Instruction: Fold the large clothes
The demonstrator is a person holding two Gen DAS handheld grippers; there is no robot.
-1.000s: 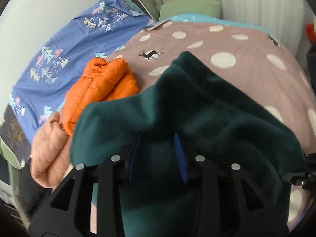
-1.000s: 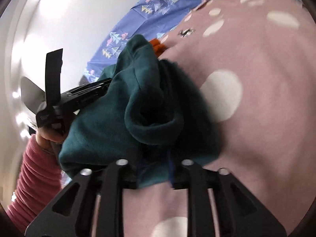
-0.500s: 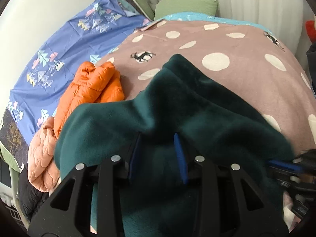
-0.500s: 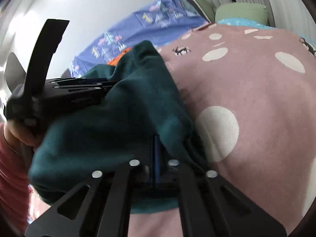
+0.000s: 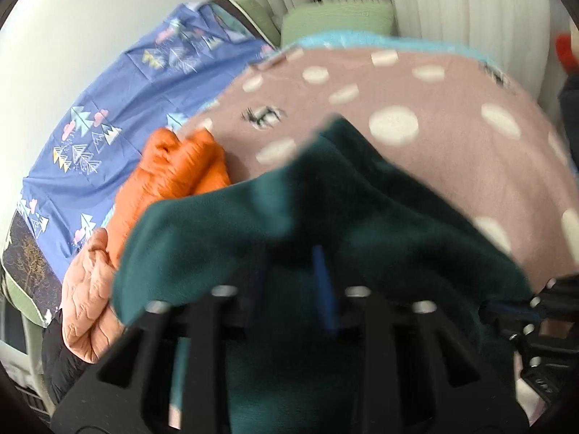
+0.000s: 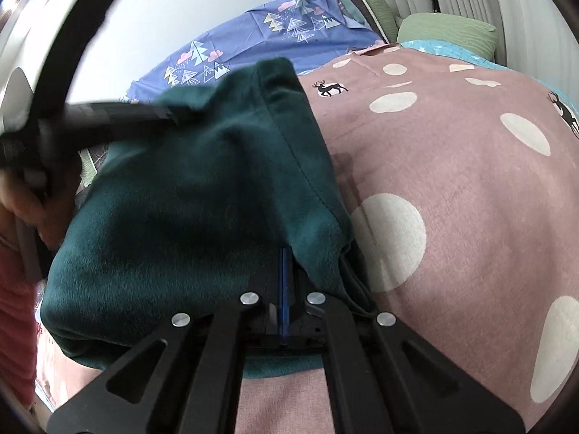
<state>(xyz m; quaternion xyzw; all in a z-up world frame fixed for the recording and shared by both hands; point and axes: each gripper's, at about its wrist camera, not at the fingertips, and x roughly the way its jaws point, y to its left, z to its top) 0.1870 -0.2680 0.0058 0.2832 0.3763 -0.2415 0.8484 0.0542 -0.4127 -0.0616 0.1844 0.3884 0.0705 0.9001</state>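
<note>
A dark green fleece garment (image 5: 362,217) lies bunched on a pink bedspread with white dots (image 5: 452,152). My left gripper (image 5: 293,282) has its jaws apart, with the fleece draped over and between its blue pads. My right gripper (image 6: 286,275) is shut on an edge of the fleece (image 6: 202,195) near the bed's front. The right gripper shows at the right edge of the left wrist view (image 5: 506,311). The left gripper (image 6: 170,114) shows blurred at the left of the right wrist view, reaching into the fleece.
An orange puffer jacket (image 5: 173,170) and a peach quilted one (image 5: 87,289) lie left of the fleece. A blue tree-print sheet (image 5: 119,108) covers the left. A green pillow (image 5: 336,21) and curtains stand at the far end. The pink spread (image 6: 452,181) stretches right.
My right gripper has closed on the fleece edge and lowered toward the bed. The fleece has flattened out from a raised bunch. My left gripper has stayed apart with fleece over it.
</note>
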